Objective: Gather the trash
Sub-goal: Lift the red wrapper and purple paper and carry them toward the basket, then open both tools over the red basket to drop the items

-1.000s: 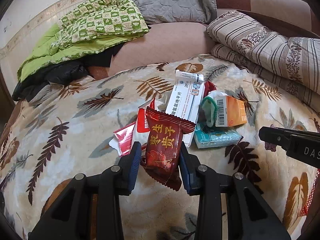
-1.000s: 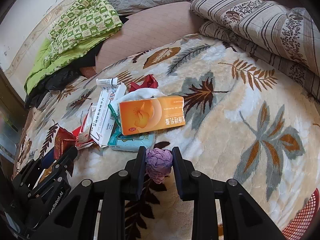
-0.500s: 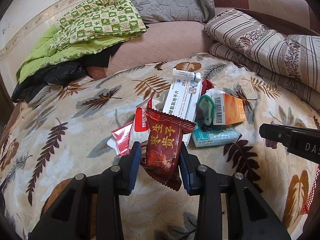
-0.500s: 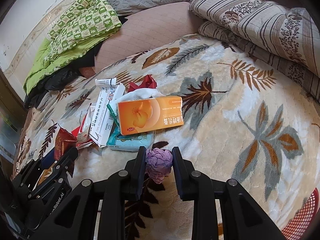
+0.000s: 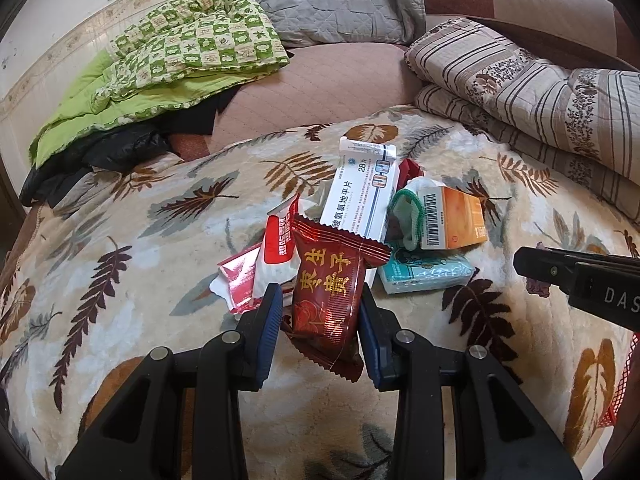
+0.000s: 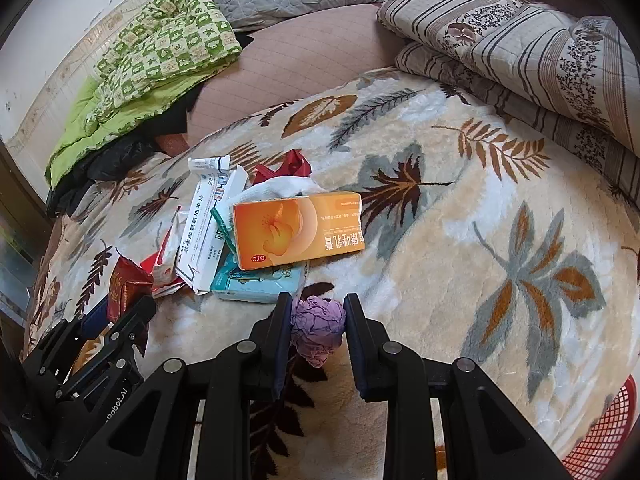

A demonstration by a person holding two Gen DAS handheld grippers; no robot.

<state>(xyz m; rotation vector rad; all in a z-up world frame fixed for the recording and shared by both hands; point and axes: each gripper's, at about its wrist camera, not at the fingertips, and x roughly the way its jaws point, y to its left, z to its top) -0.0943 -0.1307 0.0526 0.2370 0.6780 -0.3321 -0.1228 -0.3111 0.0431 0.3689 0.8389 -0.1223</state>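
Looking down my left gripper (image 5: 320,308), I see its blue pads clamped on both sides of a dark red snack packet (image 5: 326,294) with gold characters, which stands nearly upright between them, just above the leaf-patterned blanket (image 5: 140,248). My right gripper (image 6: 316,312) is closed on a crumpled purple paper ball (image 6: 318,326), also close over the blanket.

Right behind both tools lies the rest of the litter, heaped together and crowding the space ahead. Nearest is a teal tissue pack (image 6: 256,280), partly under an orange box (image 6: 298,230). Beside that leans a white medicine box (image 5: 362,196), its end flap open. To its left are red-and-white wrappers (image 5: 256,264). A white cloth with a green edge (image 5: 408,208) is tucked against the orange box, and a red scrap (image 6: 286,166) pokes out behind.

Both tools tilt downward toward the bed, side by side; each shows at the edge of the other's view.

A red mesh basket (image 6: 596,436) shows at the lower right corner; I cannot tell what it holds.

Farther back are a black garment (image 5: 96,156), a green checked quilt (image 5: 188,48), a grey pillow (image 5: 328,0) and folded striped quilts (image 6: 520,48).
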